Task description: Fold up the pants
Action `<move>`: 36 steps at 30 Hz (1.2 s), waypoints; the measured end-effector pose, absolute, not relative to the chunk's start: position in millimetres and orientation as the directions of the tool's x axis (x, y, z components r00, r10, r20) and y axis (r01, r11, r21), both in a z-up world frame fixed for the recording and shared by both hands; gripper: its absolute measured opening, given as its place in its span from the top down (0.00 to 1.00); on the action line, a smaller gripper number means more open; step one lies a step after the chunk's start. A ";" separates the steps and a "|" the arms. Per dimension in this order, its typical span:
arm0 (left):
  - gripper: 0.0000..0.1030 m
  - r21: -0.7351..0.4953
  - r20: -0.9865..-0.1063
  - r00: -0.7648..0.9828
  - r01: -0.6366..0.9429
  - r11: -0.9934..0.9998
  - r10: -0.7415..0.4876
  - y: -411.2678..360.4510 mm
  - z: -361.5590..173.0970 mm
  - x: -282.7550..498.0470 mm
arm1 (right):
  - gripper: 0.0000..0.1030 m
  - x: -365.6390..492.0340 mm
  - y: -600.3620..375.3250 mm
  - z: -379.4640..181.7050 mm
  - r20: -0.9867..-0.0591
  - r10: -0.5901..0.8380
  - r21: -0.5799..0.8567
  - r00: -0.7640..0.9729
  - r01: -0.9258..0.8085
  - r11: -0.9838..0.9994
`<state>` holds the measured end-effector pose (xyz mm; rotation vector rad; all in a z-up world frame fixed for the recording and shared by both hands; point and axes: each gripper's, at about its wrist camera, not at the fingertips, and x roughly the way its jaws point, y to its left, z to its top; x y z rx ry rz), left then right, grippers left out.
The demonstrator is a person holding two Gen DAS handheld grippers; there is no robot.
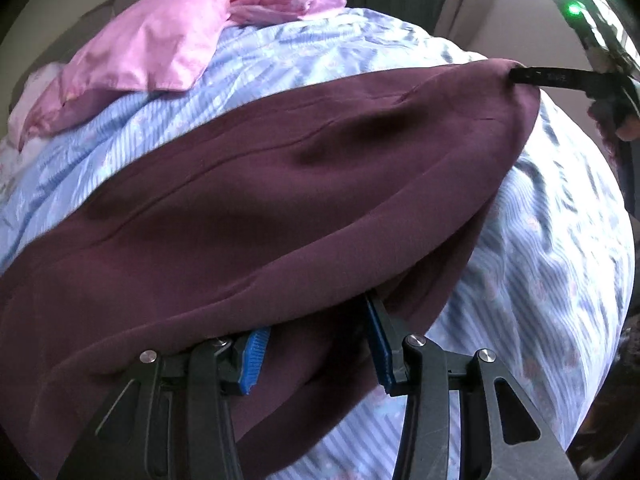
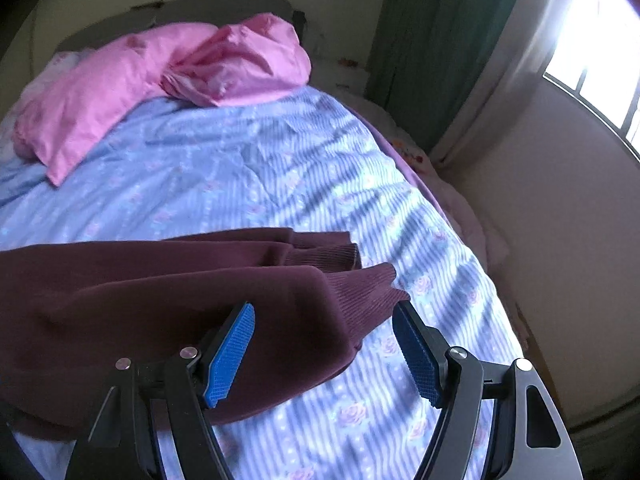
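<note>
One pair of dark maroon knit pants (image 1: 256, 208) lies across a bed covered by a pale blue striped, flower-printed sheet (image 2: 224, 176). Two pink satin pillows sit at the head of the bed, a flat one (image 2: 92, 108) and a crumpled one (image 2: 244, 68) beside it. There are two hand-held grippers, each with two blue ribbed pads.

The left hand-held gripper (image 1: 316, 344) has maroon cloth draped over and between its pads; whether the pads actually pinch it cannot be told, since the fabric hides the tips. The right hand-held gripper (image 2: 324, 352) is released, its pads (image 2: 230, 356) standing wide apart, with one ribbed cuff (image 2: 360, 292) of the pants lying between them untouched.

Only the right wrist view shows the two ribbed cuffs, the green curtain (image 2: 432, 40) and the barred window (image 2: 592, 64) clearly. Only the left wrist view shows the other gripper's black finger (image 1: 560, 76) touching the far edge of the pants, a fingertip (image 1: 626, 128) of the person behind it
</note>
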<state>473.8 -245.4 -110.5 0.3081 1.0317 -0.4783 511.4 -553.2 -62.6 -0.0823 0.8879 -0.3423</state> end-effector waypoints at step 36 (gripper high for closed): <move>0.74 0.090 -0.910 0.349 0.695 0.713 -0.225 -293.8 -131.6 434.2 | 0.32 567.3 -540.8 -103.5 -0.594 -0.611 -0.583 0.523 0.245 0.775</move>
